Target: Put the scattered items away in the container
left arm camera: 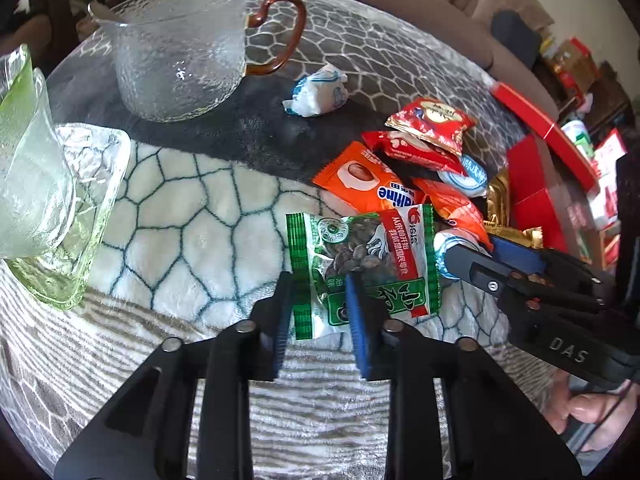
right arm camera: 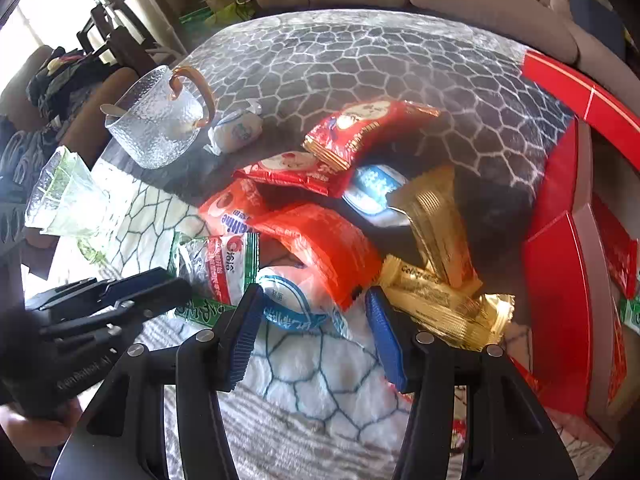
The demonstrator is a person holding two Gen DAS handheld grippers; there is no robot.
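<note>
A green sunflower-seed packet (left arm camera: 360, 256) lies on the patterned blanket at the near edge of a snack pile. My left gripper (left arm camera: 320, 284) is shut on its lower left corner, one blue pad on each side. In the right wrist view the same packet (right arm camera: 216, 264) is at the left, with the left gripper (right arm camera: 176, 280) on it. My right gripper (right arm camera: 314, 300) stands open over a white-and-blue sachet (right arm camera: 288, 304), beside an orange packet (right arm camera: 320, 244) and gold packets (right arm camera: 440, 296). The red box (right arm camera: 556, 272) stands at the right.
A clear glass jug with an amber handle (left arm camera: 176, 52) and green glass cups (left arm camera: 36, 184) stand at the left. A wrapped white candy (left arm camera: 316, 92) lies alone behind the pile. Red packets (left arm camera: 432, 120) top the pile. A sofa runs behind the table.
</note>
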